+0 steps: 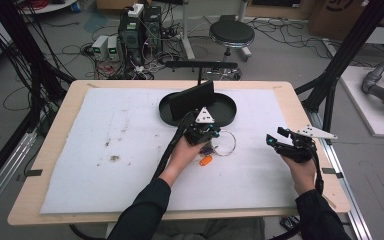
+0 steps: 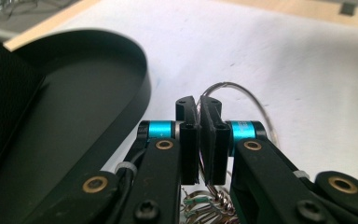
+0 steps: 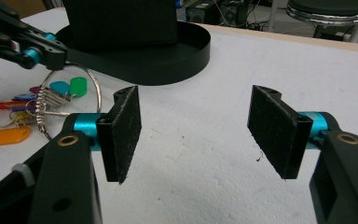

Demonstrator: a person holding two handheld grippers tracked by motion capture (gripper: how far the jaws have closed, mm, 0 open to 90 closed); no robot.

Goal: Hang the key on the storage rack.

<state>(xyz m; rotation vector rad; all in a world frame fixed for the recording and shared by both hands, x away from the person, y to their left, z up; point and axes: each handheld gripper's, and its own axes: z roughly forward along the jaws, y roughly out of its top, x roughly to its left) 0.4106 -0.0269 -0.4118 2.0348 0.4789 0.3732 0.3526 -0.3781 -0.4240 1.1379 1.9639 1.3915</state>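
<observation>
Right tool [image 3: 193,137], jaws wide apart over white-covered desk [image 3: 242,84]. Beyond: black tray [image 3: 186,56]. Left tool [image 3: 56,57] clamping wire key ring [image 3: 91,81], coloured tags [image 3: 9,135] attached.

White foam mat [image 1: 105,150] covers wooden table [image 1: 55,150]. Beyond the table: black stool [image 1: 231,34], grey floor boxes [image 1: 106,47], cables.

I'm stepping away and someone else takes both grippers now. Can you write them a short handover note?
Left gripper: shut on the key ring, beside the black tray.
Right gripper: open, holding nothing, off to the right above the white mat.
Things: coloured key tags hang from the ring and lie on the mat; a black box stands in the tray.
Done: ring gripped.
Left: probably to move the keys into the tray and release them.
</observation>
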